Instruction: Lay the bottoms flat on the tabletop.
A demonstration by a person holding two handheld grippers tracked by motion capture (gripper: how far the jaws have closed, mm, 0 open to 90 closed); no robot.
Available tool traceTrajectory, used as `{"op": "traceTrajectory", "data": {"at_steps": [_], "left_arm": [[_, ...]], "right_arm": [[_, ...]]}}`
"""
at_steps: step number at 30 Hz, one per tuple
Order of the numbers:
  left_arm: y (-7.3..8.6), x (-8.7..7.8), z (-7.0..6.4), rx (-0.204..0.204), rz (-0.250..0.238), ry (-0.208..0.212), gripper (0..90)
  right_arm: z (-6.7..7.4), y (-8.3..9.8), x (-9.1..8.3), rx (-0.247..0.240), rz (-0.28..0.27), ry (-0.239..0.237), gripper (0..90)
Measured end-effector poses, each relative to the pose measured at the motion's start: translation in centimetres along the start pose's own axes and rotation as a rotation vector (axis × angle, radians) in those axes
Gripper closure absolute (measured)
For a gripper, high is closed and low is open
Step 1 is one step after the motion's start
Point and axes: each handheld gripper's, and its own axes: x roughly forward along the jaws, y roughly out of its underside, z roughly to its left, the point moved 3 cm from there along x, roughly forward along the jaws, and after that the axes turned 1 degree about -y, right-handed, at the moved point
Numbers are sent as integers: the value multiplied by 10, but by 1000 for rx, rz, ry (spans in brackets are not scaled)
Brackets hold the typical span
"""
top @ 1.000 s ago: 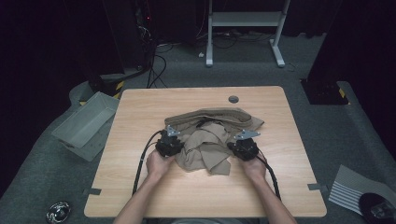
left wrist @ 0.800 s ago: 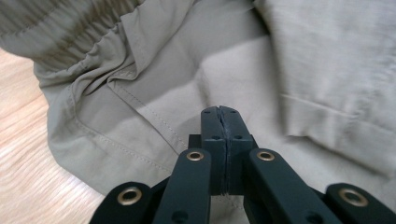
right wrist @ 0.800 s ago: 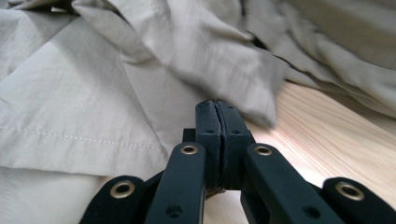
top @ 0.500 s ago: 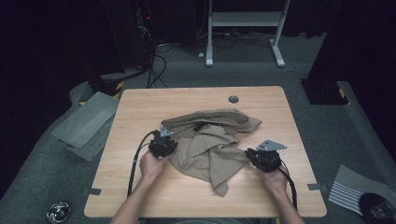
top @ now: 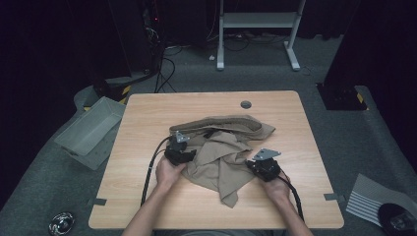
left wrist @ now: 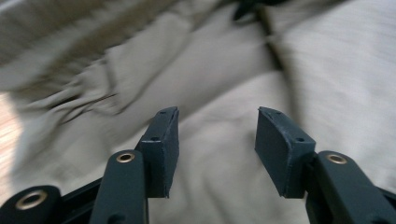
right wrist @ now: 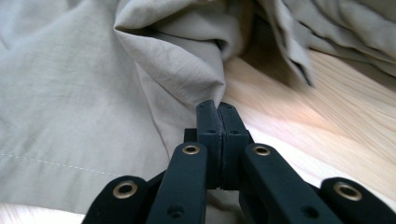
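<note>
A crumpled khaki garment [top: 221, 147] lies in the middle of the wooden table [top: 147, 123]. My left gripper [top: 190, 155] is at its left edge. In the left gripper view the jaws [left wrist: 217, 126] stand apart over the cloth [left wrist: 219, 70]; they have just been opening, and the pads press on nothing. My right gripper [top: 249, 165] is at the garment's right side. In the right gripper view its jaws [right wrist: 217, 109] are closed together, pinching a fold of the cloth [right wrist: 70, 93] at their tips.
A grey bin [top: 91, 130] sits on the floor off the table's left edge. A round cable hole [top: 246, 104] is near the table's far edge. A metal stand [top: 255, 29] is on the floor behind. Bare wood surrounds the garment.
The garment has been pulled flatter, with a flap drawn toward the front edge. The right gripper swung out to the right, then came back to the cloth. The left gripper has hardly moved.
</note>
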Motion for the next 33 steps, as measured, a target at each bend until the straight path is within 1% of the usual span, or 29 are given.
{"op": "traceTrajectory", "data": {"at_steps": [1, 2, 4, 5, 6, 7, 8, 9, 10, 11, 12, 13, 14, 16, 18, 19, 21, 22, 23, 24, 25, 26, 27, 28, 29, 30, 31, 32, 33], "left_arm": [[0, 0, 5, -18, -2, -12, 482], [0, 0, 5, -18, -2, -12, 482], [1, 0, 13, -35, -6, -36, 483], [1, 0, 15, -41, -4, -45, 470], [0, 1, 17, -51, -1, -50, 467], [0, 1, 19, -53, 3, -55, 467], [0, 0, 19, -57, 11, -62, 464], [-1, -1, 18, -56, 22, -70, 462], [-1, -3, 15, -55, 18, -60, 455], [-1, -9, 9, -50, -12, -8, 427], [-2, -11, 6, -40, -23, 5, 422], [-2, -15, 1, -21, -26, 16, 418], [-2, -15, 1, -21, -26, 16, 410], [-3, -17, -5, 5, -18, 23, 409], [-2, -15, -8, 28, -3, 11, 409], [-2, -14, -8, 33, 3, 6, 410], [1, -7, -6, 24, 23, -8, 414], [3, -4, -3, 5, 17, -5, 417], [4, -3, 3, -21, 8, -10, 420], [4, -3, 6, -25, 2, -23, 420], [4, -1, 9, -40, -2, -33, 416], [3, 0, 12, -51, -5, -41, 416], [2, 1, 15, -59, -4, -51, 415], [1, 1, 17, -66, -1, -57, 407], [0, 2, 17, -74, 3, -59, 407], [0, 1, 16, -66, 13, -65, 406], [0, 0, 15, -56, 13, -64, 406], [0, 0, 15, -56, 13, -64, 405], [1, -1, 13, -51, 5, -61, 405]], "right_arm": [[-1, 2, -3, -7, 6, 6, 895], [-1, 2, -3, -7, 6, 6, 895], [-3, 9, -11, -8, 14, 21, 894], [-6, 17, -18, 8, 10, 28, 892], [-7, 21, -20, 22, 7, 32, 889], [-7, 21, -20, 22, 7, 32, 889], [-8, 24, -23, 36, 0, 31, 883], [-7, 26, -24, 46, -3, 23, 845], [-6, 26, -25, 44, -5, 14, 779], [-1, 21, -27, 40, -32, 7, 642], [2, 17, -28, 39, -48, 2, 614], [3, 14, -28, 34, -61, -3, 593], [3, 14, -28, 34, -61, -3, 593], [9, 3, -25, 26, -91, -16, 571], [13, -5, -19, 14, -94, -13, 592], [14, -8, -15, 12, -86, -13, 645], [15, -8, -5, 7, -51, -44, 776], [17, -6, -1, 8, -32, -64, 834], [23, -2, 1, -5, -17, -97, 869], [23, -2, 1, -5, -17, -97, 869], [30, -1, -3, -24, -9, -127, 868], [30, -1, -3, -24, -9, -127, 868], [35, 0, -4, -43, -4, -139, 862], [41, 0, -8, -86, 1, -135, 766], [41, 0, -8, -86, 1, -135, 766], [39, -4, -14, -60, -47, -102, 665], [36, -5, -16, -41, -70, -91, 641], [36, -5, -16, -41, -70, -91, 641], [32, -7, -19, -10, -99, -79, 625]]}}
